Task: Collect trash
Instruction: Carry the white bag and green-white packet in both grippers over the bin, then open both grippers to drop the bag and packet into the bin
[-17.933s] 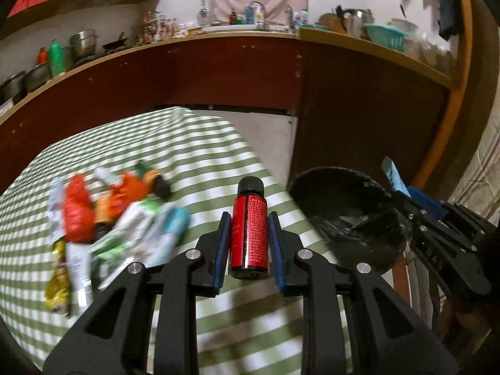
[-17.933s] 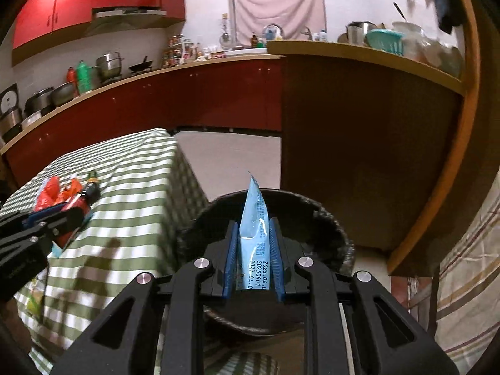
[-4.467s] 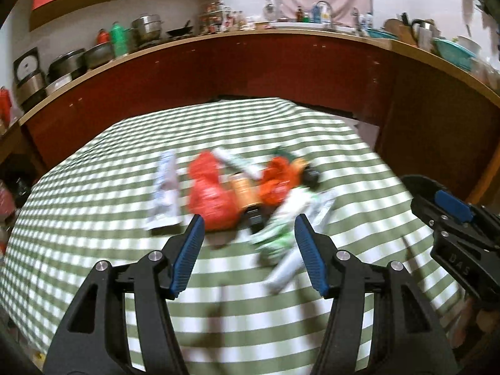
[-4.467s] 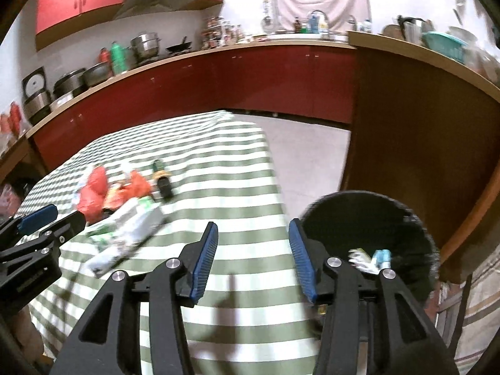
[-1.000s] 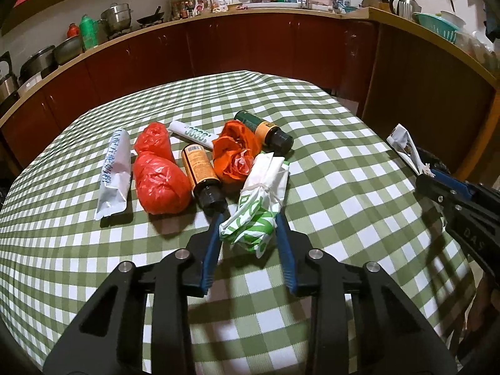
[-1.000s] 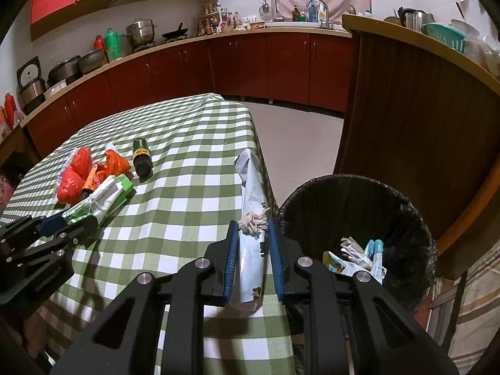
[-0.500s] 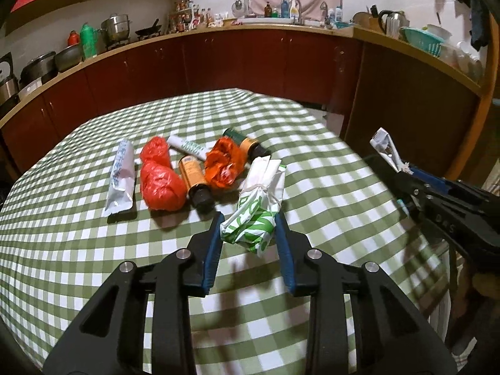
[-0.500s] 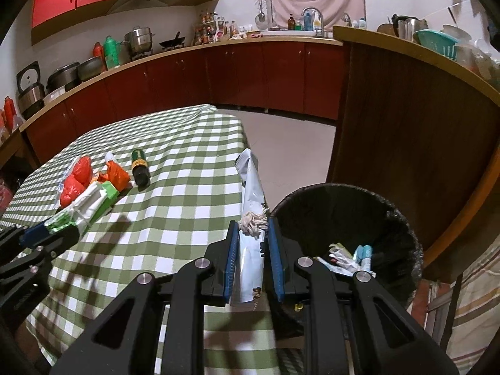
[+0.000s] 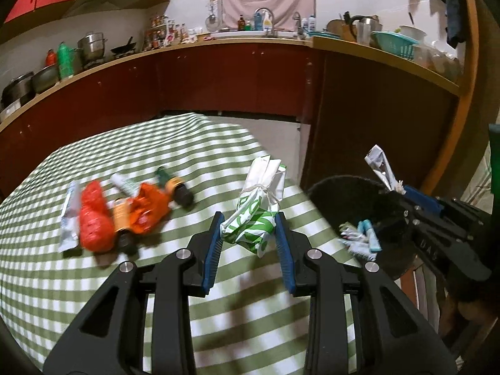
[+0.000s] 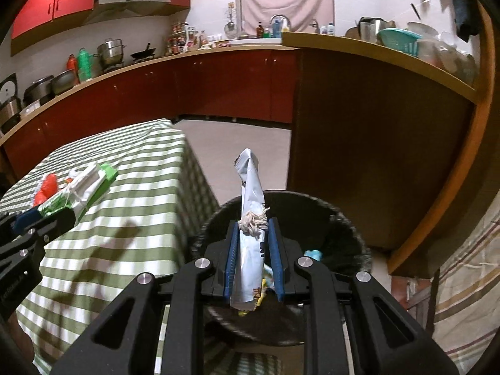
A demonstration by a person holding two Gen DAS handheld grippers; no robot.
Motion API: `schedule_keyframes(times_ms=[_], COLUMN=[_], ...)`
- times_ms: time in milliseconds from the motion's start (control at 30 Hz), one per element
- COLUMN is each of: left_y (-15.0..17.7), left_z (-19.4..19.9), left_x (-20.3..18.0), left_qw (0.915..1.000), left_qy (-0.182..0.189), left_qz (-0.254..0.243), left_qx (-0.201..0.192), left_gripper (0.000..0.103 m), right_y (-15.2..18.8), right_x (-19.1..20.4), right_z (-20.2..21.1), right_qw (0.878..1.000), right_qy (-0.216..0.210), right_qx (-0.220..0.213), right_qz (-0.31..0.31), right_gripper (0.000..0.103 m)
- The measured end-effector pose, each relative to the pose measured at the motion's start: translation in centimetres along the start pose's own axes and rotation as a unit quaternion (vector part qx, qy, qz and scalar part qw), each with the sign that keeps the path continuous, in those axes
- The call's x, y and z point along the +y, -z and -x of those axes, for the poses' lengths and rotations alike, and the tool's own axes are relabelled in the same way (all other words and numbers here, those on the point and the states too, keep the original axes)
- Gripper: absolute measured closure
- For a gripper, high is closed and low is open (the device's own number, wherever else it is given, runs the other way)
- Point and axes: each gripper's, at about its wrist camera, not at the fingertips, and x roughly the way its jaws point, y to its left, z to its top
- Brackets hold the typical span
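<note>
My left gripper (image 9: 250, 243) is shut on a green-and-white wrapper bundle (image 9: 256, 212) tied with string, held above the checked table's right edge. It also shows in the right wrist view (image 10: 84, 190). My right gripper (image 10: 253, 259) is shut on a grey-white rolled wrapper (image 10: 250, 218) tied with string, held over the black trash bin (image 10: 343, 228). The bin (image 9: 331, 193) holds several small pieces of trash (image 9: 359, 237). The right gripper and its wrapper (image 9: 379, 168) show at the right of the left wrist view.
On the green checked tablecloth (image 9: 93, 281) lie red bags (image 9: 93, 218), an orange bag (image 9: 147, 206), two dark bottles (image 9: 178, 190) and a white packet (image 9: 70, 215). A brown counter wall (image 10: 375, 156) stands behind the bin. Floor (image 10: 237, 143) lies between table and cabinets.
Both grippers have moved right toward the bin with their wrappers. The right gripper now hangs over the bin's opening. The left one has reached the table's right edge.
</note>
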Motion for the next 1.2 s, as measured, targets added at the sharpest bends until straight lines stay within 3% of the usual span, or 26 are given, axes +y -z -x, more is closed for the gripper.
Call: schedule_keyframes(times_ms=[700, 800, 900, 1200], left_y=[-1.9, -1.9, -1.9, -2.0], left_z=[-6.3, -6.8, -7.0, -5.8], left_x=[-8.8, -9.3, -9.4, -8.0], left_qw=[0.9977, 0.9977, 0.9977, 0.9986], left_qy=[0.028, 0.028, 0.031, 0.029], left_qz=[-0.056, -0.054, -0.049, -0.033], left_qx=[0.026, 0.029, 0.036, 0.031], left_gripper=[0.071, 0.068, 0.060, 0.053], right_y=[1.1, 1.3, 1.3, 0.9], right_x=[-6.5, -7.3, -7.8, -7.9], right_z=[-2.7, -3.1, -3.1, -2.5], right_qw=[0.999, 0.998, 0.998, 0.998], right_qy=[0.022, 0.019, 0.020, 0.024], right_qx=[0.011, 0.015, 0.017, 0.004], right_qz=[-0.041, -0.056, -0.063, -0.062], right_gripper=[0.082, 0.078, 0.075, 0.064])
